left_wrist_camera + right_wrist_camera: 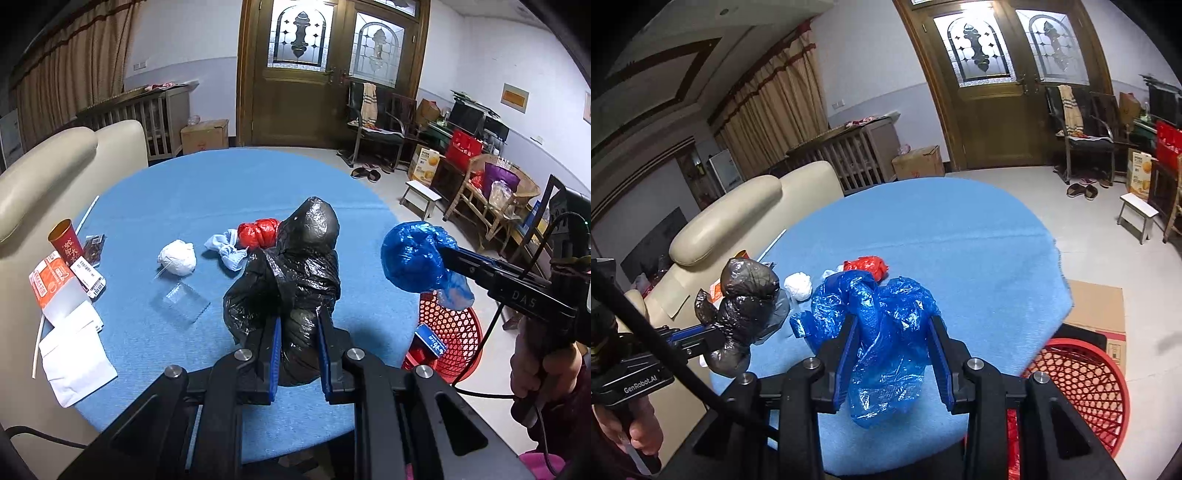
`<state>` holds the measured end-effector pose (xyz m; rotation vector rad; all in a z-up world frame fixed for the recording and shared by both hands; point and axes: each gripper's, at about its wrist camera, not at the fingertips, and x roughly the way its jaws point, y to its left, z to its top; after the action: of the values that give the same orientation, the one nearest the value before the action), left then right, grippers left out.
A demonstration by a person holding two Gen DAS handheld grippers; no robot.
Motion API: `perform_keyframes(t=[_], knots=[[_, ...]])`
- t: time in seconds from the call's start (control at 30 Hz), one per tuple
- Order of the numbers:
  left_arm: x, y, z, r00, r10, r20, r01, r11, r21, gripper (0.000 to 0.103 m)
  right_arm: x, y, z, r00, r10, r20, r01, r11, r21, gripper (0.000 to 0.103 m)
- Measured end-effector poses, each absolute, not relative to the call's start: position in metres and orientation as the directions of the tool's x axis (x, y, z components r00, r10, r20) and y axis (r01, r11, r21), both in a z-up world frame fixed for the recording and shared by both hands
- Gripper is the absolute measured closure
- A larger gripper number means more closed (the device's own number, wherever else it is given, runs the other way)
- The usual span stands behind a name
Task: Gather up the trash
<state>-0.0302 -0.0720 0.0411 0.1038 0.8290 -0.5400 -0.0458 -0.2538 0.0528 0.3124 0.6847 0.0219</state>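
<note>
Left tool [297, 343]: I see it clamped on one crumpled black plastic bag [295, 273], held up off the bench; body reads "GenRobot.AI" in the right wrist view.
Right tool [894, 354]: closed around one crumpled blue plastic bag [882, 332], lifted above the bench; its side reads "DAS" in the left wrist view.
Bench [207, 184]: round, covered in blue cloth.
Trash left on bench, my count: one red knotted plastic bag [256, 232], one white wadded bag [178, 257], one pale blue crumpled cloth or mask [229, 251], one clear flat plastic sheet [181, 301].
Bench left edge: one red paper cup with gold characters [66, 236], one orange-and-white carton [51, 284], one barcode label [90, 278], one white paper bag [75, 354], two white straws, one at [88, 210]; print too small for me to read.
Bin: one red plastic mesh basket [458, 332] on the floor just beside the bench, below the blue bag.
Hands: one on each tool's handle, right one at [543, 373].
</note>
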Motion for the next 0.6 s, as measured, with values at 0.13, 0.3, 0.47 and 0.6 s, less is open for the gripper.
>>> perform_keyframes(t=[0.13, 0.3, 0.47, 0.6], knots=[[-0.035, -0.078, 0.043, 0.545, -0.418, -0.727, 0.504, 0.856, -0.114, 0.085, -0.055, -0.259, 0.057, 0.787, 0.108, -0.607, 0.093, 0.952, 0.291, 0.063], [-0.04, -0.085, 0.044, 0.539, -0.423, -0.729, 0.522, 0.846, -0.105, 0.085, -0.065, -0.263, 0.064, 0.803, 0.09, -0.589, 0.105, 0.952, 0.288, 0.063], [-0.046, -0.091, 0.046, 0.536, -0.427, -0.728, 0.543, 0.835, -0.09, 0.085, -0.075, -0.266, 0.069, 0.811, 0.085, -0.578, 0.114, 0.948, 0.298, 0.063], [-0.049, -0.095, 0.05, 0.539, -0.428, -0.726, 0.551, 0.83, -0.08, 0.085, -0.086, -0.268, 0.075, 0.816, 0.085, -0.572, 0.116, 0.945, 0.306, 0.063]])
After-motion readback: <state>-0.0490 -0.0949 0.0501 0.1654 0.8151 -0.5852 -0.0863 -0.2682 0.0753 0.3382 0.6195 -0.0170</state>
